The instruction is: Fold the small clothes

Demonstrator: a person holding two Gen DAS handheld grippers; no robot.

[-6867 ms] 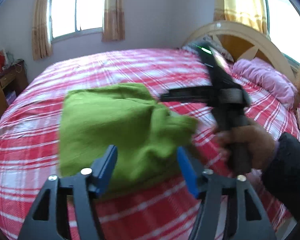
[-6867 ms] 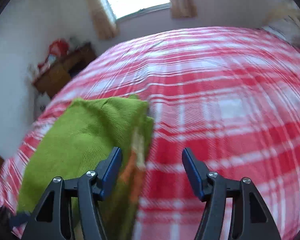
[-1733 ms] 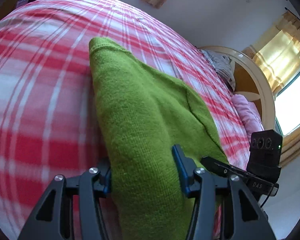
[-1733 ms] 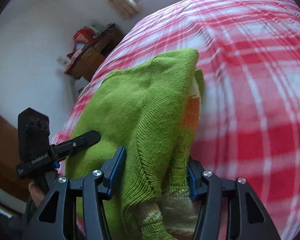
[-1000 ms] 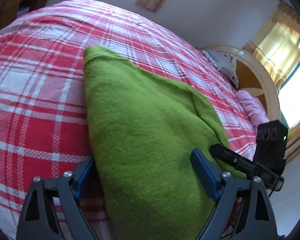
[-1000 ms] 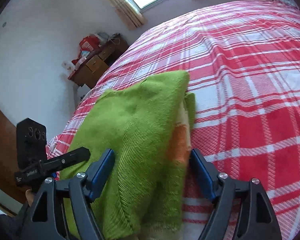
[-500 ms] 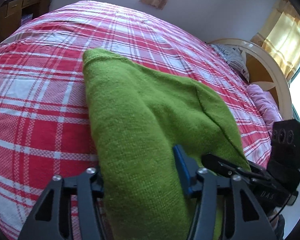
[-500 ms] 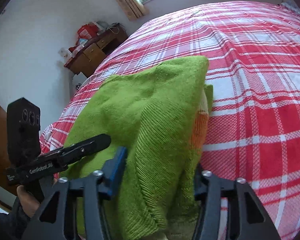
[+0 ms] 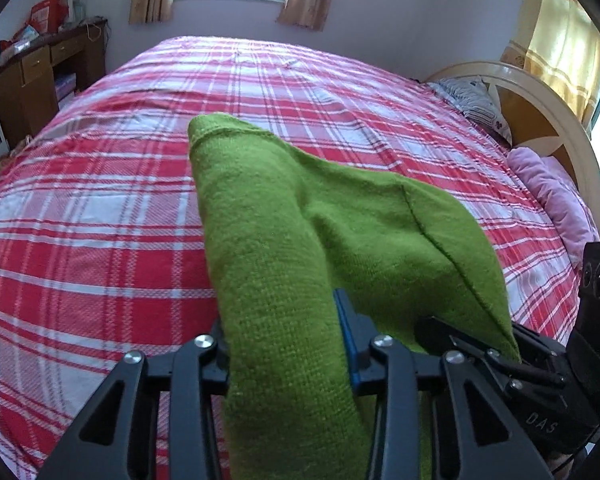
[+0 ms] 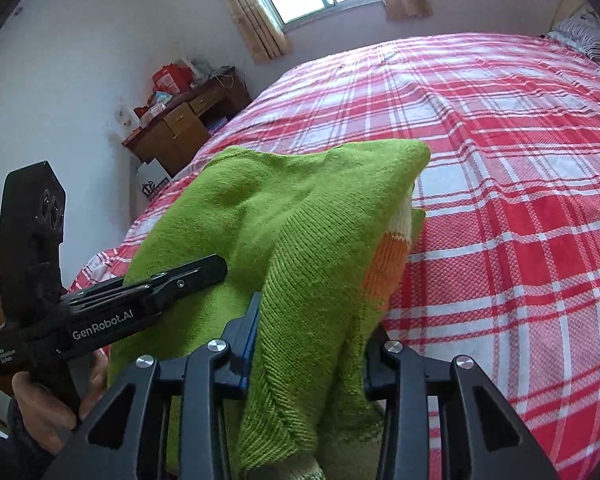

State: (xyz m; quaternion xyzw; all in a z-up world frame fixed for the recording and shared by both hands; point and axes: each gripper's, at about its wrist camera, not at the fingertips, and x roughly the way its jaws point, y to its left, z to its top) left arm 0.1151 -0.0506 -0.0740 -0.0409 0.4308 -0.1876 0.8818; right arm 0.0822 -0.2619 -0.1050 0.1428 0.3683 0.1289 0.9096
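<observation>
A green knitted sweater (image 9: 360, 220) lies folded on the red plaid bed (image 9: 100, 220), its near edge lifted. In the left wrist view my left gripper (image 9: 282, 328) has a thick roll of that edge between its jaws; they are closing and the pads press the knit. The right wrist view shows the sweater (image 10: 260, 208) with an orange and white stripe (image 10: 388, 264) underneath. My right gripper (image 10: 314, 324) is also closing, its pads squeezing the bunched right corner. A hand (image 10: 40, 412) holds the left tool at the lower left.
The plaid bed cover (image 10: 520, 160) stretches far beyond the sweater. A wooden desk (image 9: 32, 76) with clutter stands by the far wall. At the right are a curved headboard (image 9: 540, 112), a striped pillow (image 9: 476, 104) and a pink pillow (image 9: 552, 192).
Both pairs of jaws went from wide apart to tight on the sweater's near edge. Both hands rose and drew back, lifting that edge off the bed.
</observation>
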